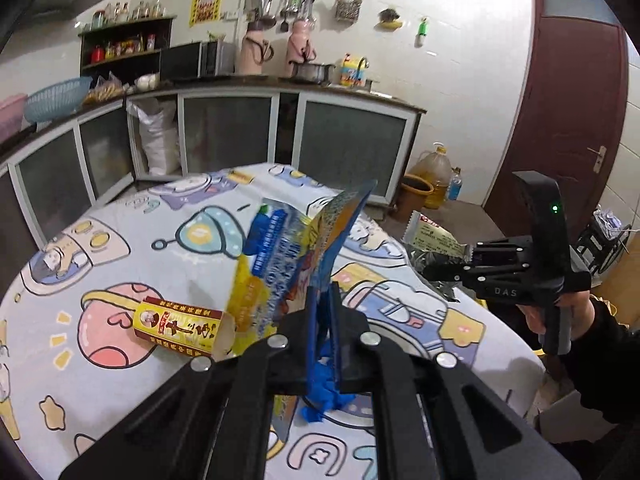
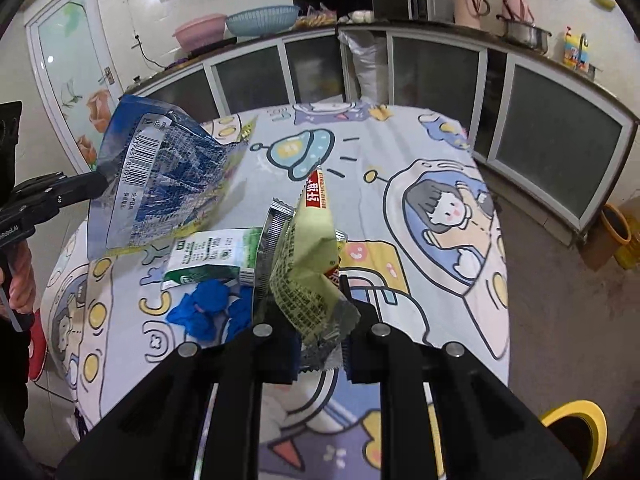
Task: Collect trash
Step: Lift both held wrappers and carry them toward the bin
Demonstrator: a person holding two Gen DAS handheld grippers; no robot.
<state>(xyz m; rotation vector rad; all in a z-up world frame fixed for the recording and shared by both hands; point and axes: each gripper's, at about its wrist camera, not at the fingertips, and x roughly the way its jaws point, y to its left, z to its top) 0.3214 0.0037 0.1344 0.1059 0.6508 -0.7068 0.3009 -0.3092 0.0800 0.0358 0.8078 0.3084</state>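
We've got the left gripper (image 1: 322, 320) clamped tight on the bottom edge of a blue-and-yellow bag (image 1: 288, 248), jaws nearly touching w/ just the film between; bag stands up off the table (image 1: 168, 216), top corner leaning to 1 o'clock. In the right-wrist view the same bag (image 2: 160, 172) hangs at 10 o'clock, barcode side facing us. Right gripper (image 2: 320, 344) is pinched narrow on a pale green wrapper (image 2: 312, 264), crinkled silver end caught between the pads, rest sticking up toward 12. From the left wrist, that gripper (image 1: 466, 258) sits at 3 o'clock, a hand (image 1: 568, 312) on its handle, wrapper (image 1: 434, 236) poking out to 9. Still lying on the cloth: a red-and-yellow box (image 1: 180, 328) at 8 o'clock of the left cam, a green-white carton (image 2: 208, 256) flat just left of the wrapper, and a crumpled blue glove (image 2: 208, 312) right below the carton, touching it.
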